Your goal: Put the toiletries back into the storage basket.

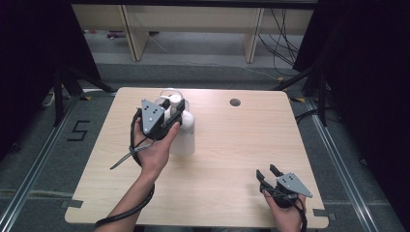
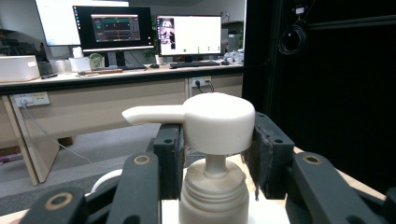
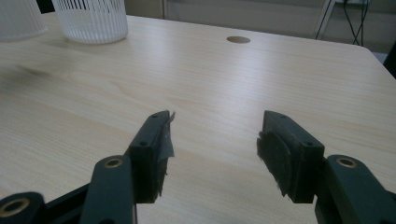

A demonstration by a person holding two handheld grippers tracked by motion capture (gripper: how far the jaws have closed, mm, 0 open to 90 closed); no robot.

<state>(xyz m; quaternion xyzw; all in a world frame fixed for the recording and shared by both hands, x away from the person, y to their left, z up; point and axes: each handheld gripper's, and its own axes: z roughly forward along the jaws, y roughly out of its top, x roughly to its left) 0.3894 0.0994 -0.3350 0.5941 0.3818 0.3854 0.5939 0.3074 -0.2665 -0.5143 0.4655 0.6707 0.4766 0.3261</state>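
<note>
Left gripper (image 2: 212, 154) clamped on pump head (image 2: 212, 122) of bottle (image 1: 183, 137), standing left of centre on table (image 1: 232, 159), beside basket (image 3: 91, 18). Grip step apparently done; next, probably pressing or twisting squarely, bottle upright. Right gripper (image 3: 215, 144) spread, idle, near front right edge.

Your left forearm enters from the bottom edge of the high view and angles up toward the centre-left of the frame, where your left hand (image 1: 153, 150) holds the left gripper (image 1: 174, 113) with its grey plate tipped toward you. Its jaws stand close together, clamped on something between the pads (image 2: 170, 154). Your right hand (image 1: 285, 212) sits low at the lower right, and the right gripper (image 1: 270, 172) points up-left with jaws spread wide apart.
</note>
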